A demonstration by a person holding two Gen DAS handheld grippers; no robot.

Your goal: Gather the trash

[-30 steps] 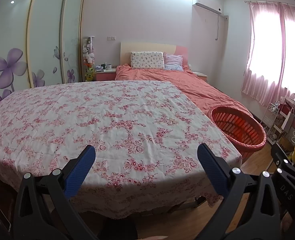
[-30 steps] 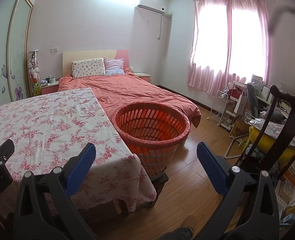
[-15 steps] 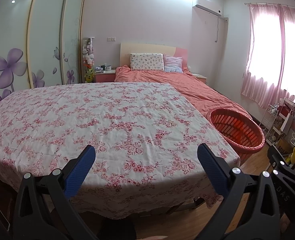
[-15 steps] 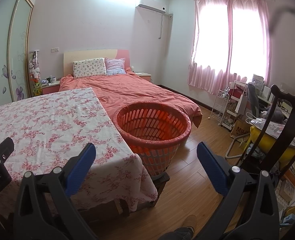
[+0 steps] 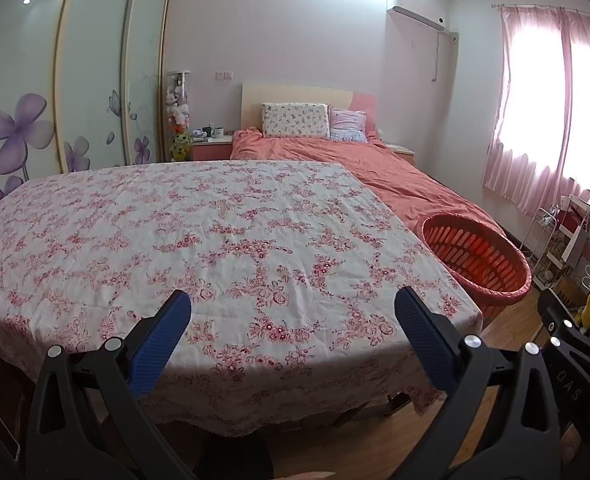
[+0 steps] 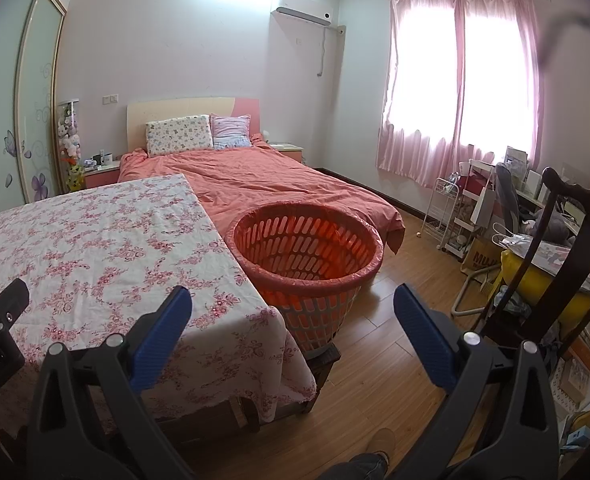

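Looking along the left gripper [image 5: 293, 322], its blue fingers [image 5: 161, 334] are seen spread wide with nothing held between them, poised over the near edge of the worktop [image 5: 199, 240], which is covered by a floral cloth. No trash can be made out anywhere on that cloth in this view. The red basket [image 5: 479, 258], lined with a thin red bag, is found off the worktop's right-hand corner, ahead and to the right of these fingers, with the bed [image 5: 379, 170] beyond it. From the right wrist view, the right gripper [image 6: 293, 320] is likewise shown with its fingers [image 6: 425, 336] spread and empty. The basket [image 6: 309, 258] lies directly ahead of them, just beside the worktop's [image 6: 95, 240] right edge and raised on a dark low stand above the wooden floor [image 6: 379, 364]; its inside appears empty as far as can be told. The basket is judged to be nearer the right gripper, so any drop would fall more naturally to that side, while a piece of trash to be picked up has yet to be located; none is shown in either view.
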